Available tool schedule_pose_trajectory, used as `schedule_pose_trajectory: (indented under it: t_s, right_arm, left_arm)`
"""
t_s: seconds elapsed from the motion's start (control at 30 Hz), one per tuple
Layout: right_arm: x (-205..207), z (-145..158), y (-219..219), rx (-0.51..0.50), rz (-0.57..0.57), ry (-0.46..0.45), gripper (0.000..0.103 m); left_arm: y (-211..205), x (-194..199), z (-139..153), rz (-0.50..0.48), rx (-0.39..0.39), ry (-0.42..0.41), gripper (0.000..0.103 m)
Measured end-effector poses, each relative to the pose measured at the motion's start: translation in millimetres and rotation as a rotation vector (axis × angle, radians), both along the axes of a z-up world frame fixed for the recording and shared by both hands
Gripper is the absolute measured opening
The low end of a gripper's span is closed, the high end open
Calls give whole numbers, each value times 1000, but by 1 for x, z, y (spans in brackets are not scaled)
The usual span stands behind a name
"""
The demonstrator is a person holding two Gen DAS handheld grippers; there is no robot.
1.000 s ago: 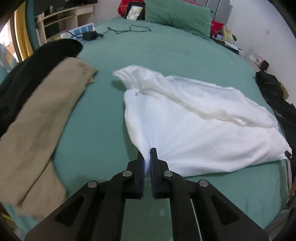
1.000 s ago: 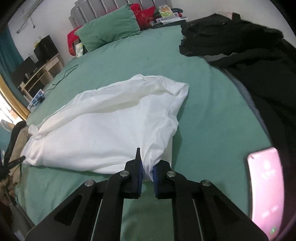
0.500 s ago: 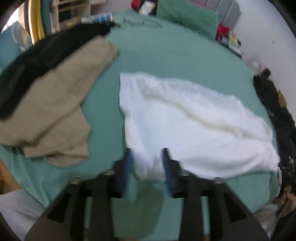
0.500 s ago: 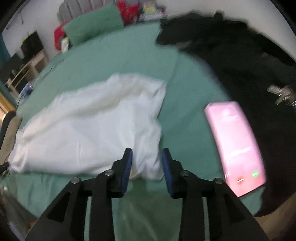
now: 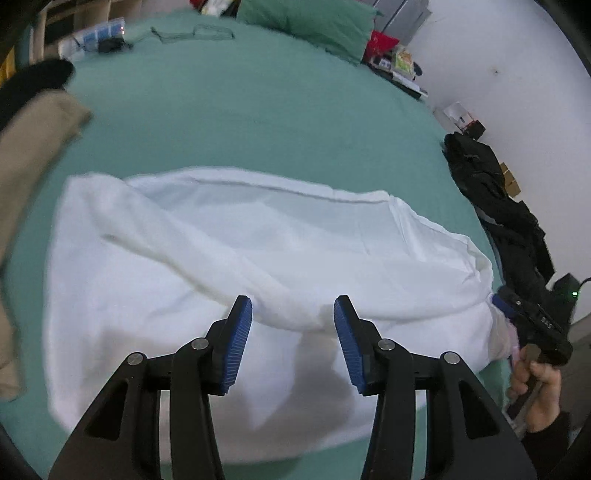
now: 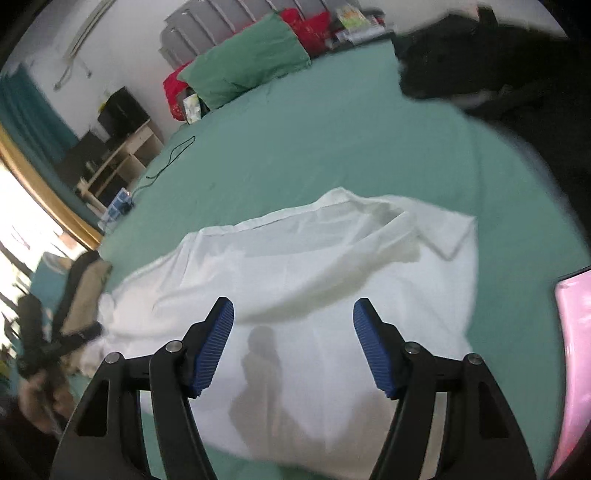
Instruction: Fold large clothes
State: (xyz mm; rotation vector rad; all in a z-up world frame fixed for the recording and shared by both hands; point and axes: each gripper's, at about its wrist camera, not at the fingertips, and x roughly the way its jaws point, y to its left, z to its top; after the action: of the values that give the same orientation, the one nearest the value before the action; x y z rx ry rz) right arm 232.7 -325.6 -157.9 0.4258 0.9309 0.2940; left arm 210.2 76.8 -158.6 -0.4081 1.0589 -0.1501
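Observation:
A large white garment (image 5: 229, 258) lies spread on the green bed (image 5: 258, 110), with a thick fold running across its middle. My left gripper (image 5: 293, 325) is open and empty, held above the garment's near half. In the right wrist view the same white garment (image 6: 314, 266) lies under my right gripper (image 6: 293, 332), which is open and empty above the cloth. The right gripper also shows at the garment's right edge in the left wrist view (image 5: 532, 325), held by a hand.
A tan garment (image 5: 26, 155) and a black one (image 5: 33, 79) lie at the left. Black clothes (image 5: 495, 199) lie at the right edge, also in the right wrist view (image 6: 487, 62). A pink phone (image 6: 572, 362) lies at the right. A green pillow (image 6: 247, 62) and a cable (image 5: 195, 31) lie at the far end.
Both grippers were shut on the white garment's near edge a second ago. Both have opened, let it go, and moved over the cloth, which now lies flatter.

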Motion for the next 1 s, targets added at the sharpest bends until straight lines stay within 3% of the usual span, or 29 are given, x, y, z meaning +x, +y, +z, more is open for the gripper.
schedule_pose_trajectory:
  t_s: [0.07,0.1,0.13,0.17,0.23,0.43,0.57,0.67,0.7,0.73,0.77,0.8,1.0]
  right_arm:
    - [11,-9,-1,44,12,22,66]
    - [16,-14,-1,60,17,42,48]
    - [23,-20,0,87,27,68,17]
    - [25,-25,1,104,26,82,5]
    - [34,-25,4,104,12,72,2]
    - [65,7,16,24,20,-29,2]
    - [92,4,19,3,24,-15,2]
    - [108,-4,23,-33,47,10,18]
    - [111,-6,24,-66,45,4,39]
    - [114,-8,24,-103,43,-2,67]
    - [114,-10,22,-129,32,4,75]
    - [114,-11,20,-147,12,16,77]
    - [93,1,26,-280,-26,0,77]
  left_arm:
    - [-2,9,-11,7,-10,32,49]
    - [-1,10,-13,10,-10,32,48]
    - [-1,13,-13,17,-4,20,31]
    - [-2,16,-13,18,8,10,5]
    - [1,22,-11,22,21,0,1]
    - [14,44,21,73,69,-134,1]
    - [20,78,29,84,129,-170,1]
    - [20,110,22,95,175,-130,3]
    - [22,117,20,94,188,-119,7]
    - [23,123,18,91,203,-112,24]
    - [25,127,18,104,226,-107,50]
    - [31,124,19,122,236,-108,55]
    - [53,88,21,164,284,-115,56]
